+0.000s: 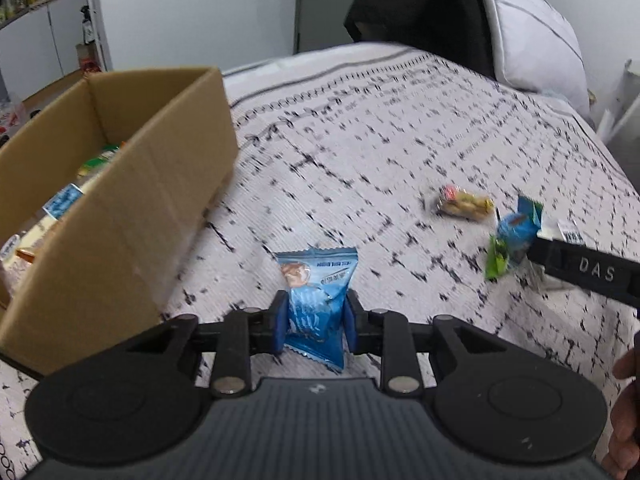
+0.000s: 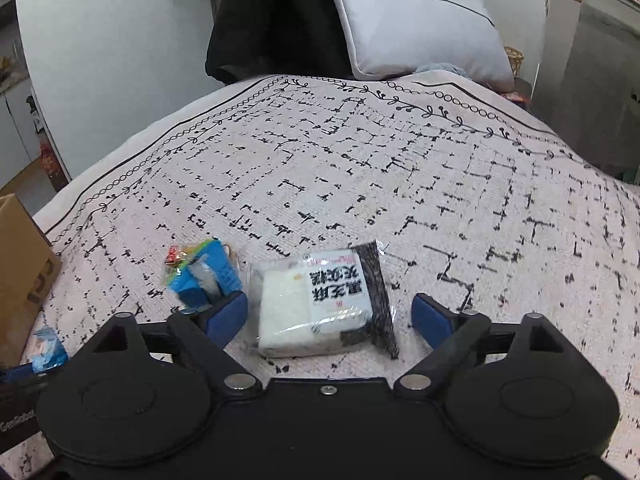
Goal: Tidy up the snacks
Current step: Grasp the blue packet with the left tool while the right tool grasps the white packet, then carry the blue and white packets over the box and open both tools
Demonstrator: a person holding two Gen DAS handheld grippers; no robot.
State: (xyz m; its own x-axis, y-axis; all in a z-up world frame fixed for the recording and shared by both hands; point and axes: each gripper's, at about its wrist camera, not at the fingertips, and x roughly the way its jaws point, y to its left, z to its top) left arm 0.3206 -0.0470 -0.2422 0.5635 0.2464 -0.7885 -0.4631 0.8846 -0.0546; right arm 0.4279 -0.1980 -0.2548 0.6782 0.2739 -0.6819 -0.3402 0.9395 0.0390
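While a crinkly blue packet (image 1: 316, 304) is pinched by the left gripper (image 1: 316, 322), a cardboard box (image 1: 132, 200) fills the frame's left. A flat, clear-wrapped cake (image 2: 320, 304) is straddled, untouched, by the spread right gripper (image 2: 330, 316).

Cardboard box (image 1: 120, 200) sits at the bed's (image 1: 360, 140) left edge, with snacks inside. Peanut pack (image 1: 464, 203) lies right of it mid-bed, small candy packs (image 1: 510, 240) just beside. Rice cake pack (image 2: 324, 304) lies right of those; pillow (image 2: 412, 20) at the far edge.

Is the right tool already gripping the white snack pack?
No: the right tool stands open, its blue pads clear of the white snack pack between them.
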